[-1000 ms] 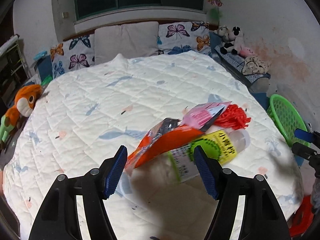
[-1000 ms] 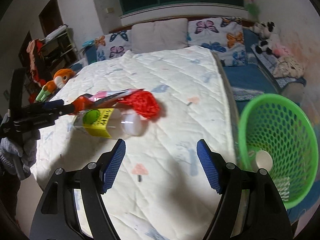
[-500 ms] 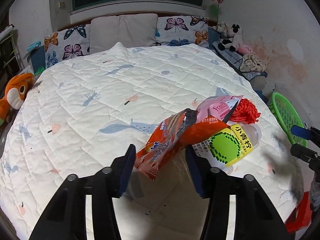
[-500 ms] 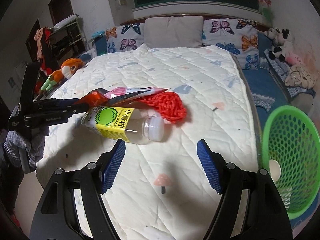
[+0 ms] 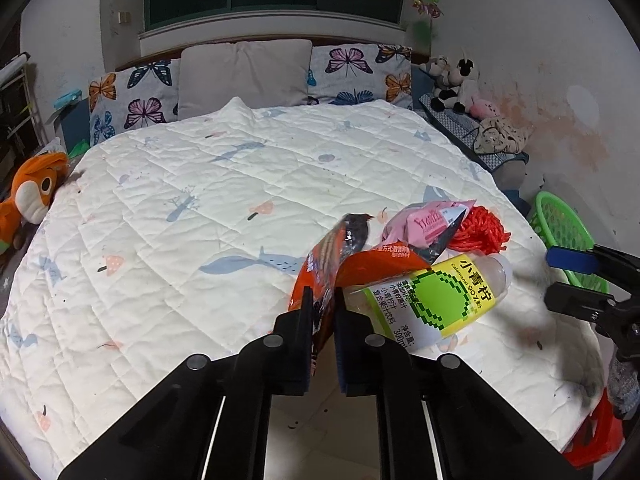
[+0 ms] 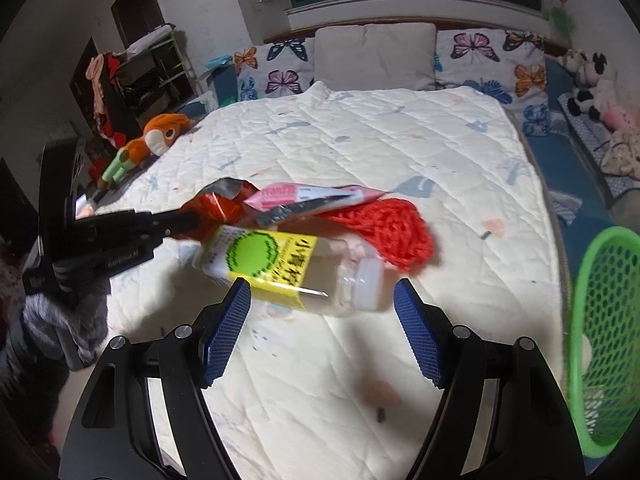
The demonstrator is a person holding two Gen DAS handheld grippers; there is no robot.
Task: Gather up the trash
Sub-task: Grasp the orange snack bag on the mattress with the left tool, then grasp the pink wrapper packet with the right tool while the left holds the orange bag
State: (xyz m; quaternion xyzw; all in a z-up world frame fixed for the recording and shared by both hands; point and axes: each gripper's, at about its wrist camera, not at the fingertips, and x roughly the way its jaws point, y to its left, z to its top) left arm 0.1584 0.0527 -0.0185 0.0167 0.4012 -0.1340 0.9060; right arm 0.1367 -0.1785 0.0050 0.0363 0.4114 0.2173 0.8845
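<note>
Clamping the lower edge of an orange snack wrapper (image 5: 320,276): left gripper (image 5: 322,312), jaws drawn together on the foil at the near edge of the bed, wrapper standing up from the grip. Right gripper (image 6: 322,322) spread wide, nothing between its pads, poised just short of a plastic bottle (image 6: 288,270). Bottle lying on its side on the white quilt (image 5: 200,200), yellow and green label facing up, white cap toward the right gripper. Touching the bottle on its far side: the orange wrapper, then a pink packet (image 5: 430,224) with a dark torn underside resting across the wrapper and bottle. Just beyond and partly under the packet, a bunched red mesh net (image 6: 388,228). Green mesh basket (image 6: 604,340) off the bed's right side, near the right gripper, with a pale round item inside, identity unclear. Farther back: orange plush toy (image 5: 34,192) at the bed's left edge, butterfly-print pillows (image 5: 132,100) and a grey cushion (image 5: 244,70) at the headboard, plush animals (image 5: 456,80) at the far right.
</note>
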